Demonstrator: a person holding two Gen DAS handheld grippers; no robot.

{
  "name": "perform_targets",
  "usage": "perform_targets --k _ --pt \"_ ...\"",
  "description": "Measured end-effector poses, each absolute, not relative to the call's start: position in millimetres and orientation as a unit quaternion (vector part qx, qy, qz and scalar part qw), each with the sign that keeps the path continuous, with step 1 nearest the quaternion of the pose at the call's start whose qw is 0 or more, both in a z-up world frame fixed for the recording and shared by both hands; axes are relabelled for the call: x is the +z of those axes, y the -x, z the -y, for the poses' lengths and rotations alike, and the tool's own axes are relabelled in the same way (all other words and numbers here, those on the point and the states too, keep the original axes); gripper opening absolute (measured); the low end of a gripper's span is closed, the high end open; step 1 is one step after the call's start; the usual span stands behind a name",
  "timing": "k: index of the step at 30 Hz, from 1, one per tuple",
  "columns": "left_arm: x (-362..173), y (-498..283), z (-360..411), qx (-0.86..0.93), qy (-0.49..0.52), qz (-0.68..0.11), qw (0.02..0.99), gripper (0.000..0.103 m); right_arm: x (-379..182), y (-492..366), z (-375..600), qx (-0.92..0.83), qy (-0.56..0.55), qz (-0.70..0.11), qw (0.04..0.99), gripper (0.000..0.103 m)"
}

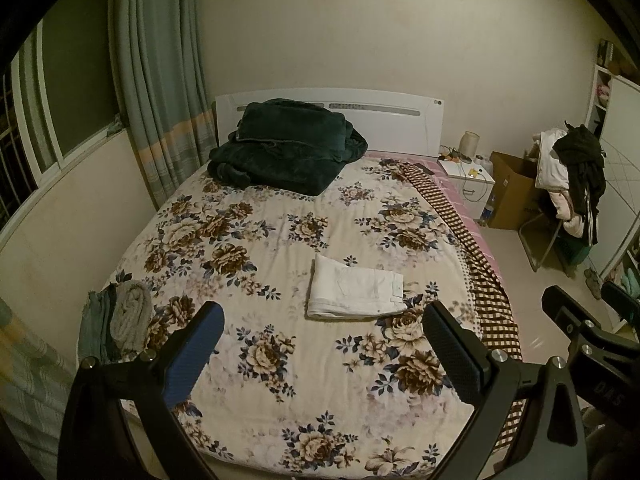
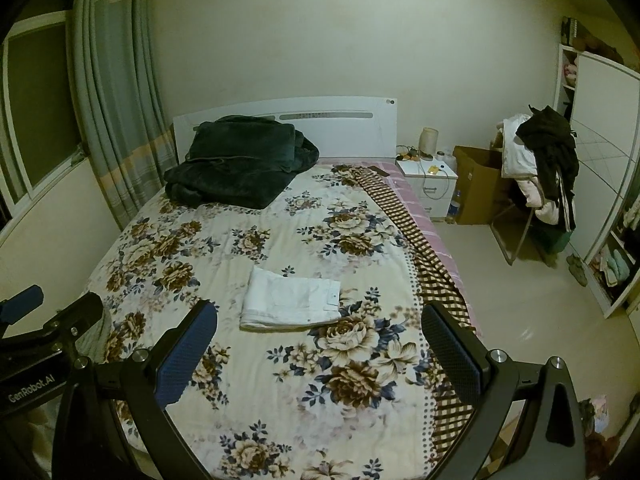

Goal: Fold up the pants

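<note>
White pants (image 1: 354, 292) (image 2: 292, 300) lie folded into a neat rectangle on the floral bedspread (image 1: 280, 240) (image 2: 260, 248), near the middle of the bed. My left gripper (image 1: 324, 312) hangs open above the foot of the bed, well short of the pants, with nothing between its fingers. My right gripper (image 2: 320, 312) is open too, held back from the pants at about the same height and holding nothing. Each wrist view catches the other gripper at its edge: the right gripper (image 1: 588, 320) and the left gripper (image 2: 44, 312).
A dark green blanket (image 1: 284, 148) (image 2: 240, 160) is piled at the headboard. Folded grey and teal clothes (image 1: 116, 320) sit at the bed's left edge. A checked sheet (image 1: 472, 248) hangs off the right side. A nightstand (image 2: 428, 184), cardboard box (image 2: 476, 188) and clothes-laden chair (image 2: 540, 172) stand right.
</note>
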State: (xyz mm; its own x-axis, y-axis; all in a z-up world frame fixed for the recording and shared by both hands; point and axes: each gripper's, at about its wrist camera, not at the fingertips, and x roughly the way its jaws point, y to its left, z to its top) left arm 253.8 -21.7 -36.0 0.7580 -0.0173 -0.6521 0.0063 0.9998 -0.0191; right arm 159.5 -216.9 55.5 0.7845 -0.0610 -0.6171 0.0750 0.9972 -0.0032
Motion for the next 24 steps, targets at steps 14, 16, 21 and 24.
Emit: perform_targets --k 14,16,21,24 --pt "-36.3 -252.7 20.7 -0.007 0.008 -0.349 0.937 0.102 55.5 -159.0 215.4 -0.037 -0.011 -0.327 0.944 0.103" --pt "-36.3 -252.5 20.9 -0.006 0.007 -0.348 0.938 0.102 55.8 -159.5 215.8 -0.037 -0.009 -0.326 0.944 0.103" --pt "-37.3 -252.3 20.3 -0.006 0.009 -0.348 0.938 0.102 54.2 -159.4 216.1 -0.036 -0.009 -0.328 0.944 0.103" --pt "-36.1 -252.1 20.3 -0.003 0.011 -0.348 0.938 0.101 54.8 -158.9 215.9 -0.036 -0.008 -0.327 0.944 0.103"
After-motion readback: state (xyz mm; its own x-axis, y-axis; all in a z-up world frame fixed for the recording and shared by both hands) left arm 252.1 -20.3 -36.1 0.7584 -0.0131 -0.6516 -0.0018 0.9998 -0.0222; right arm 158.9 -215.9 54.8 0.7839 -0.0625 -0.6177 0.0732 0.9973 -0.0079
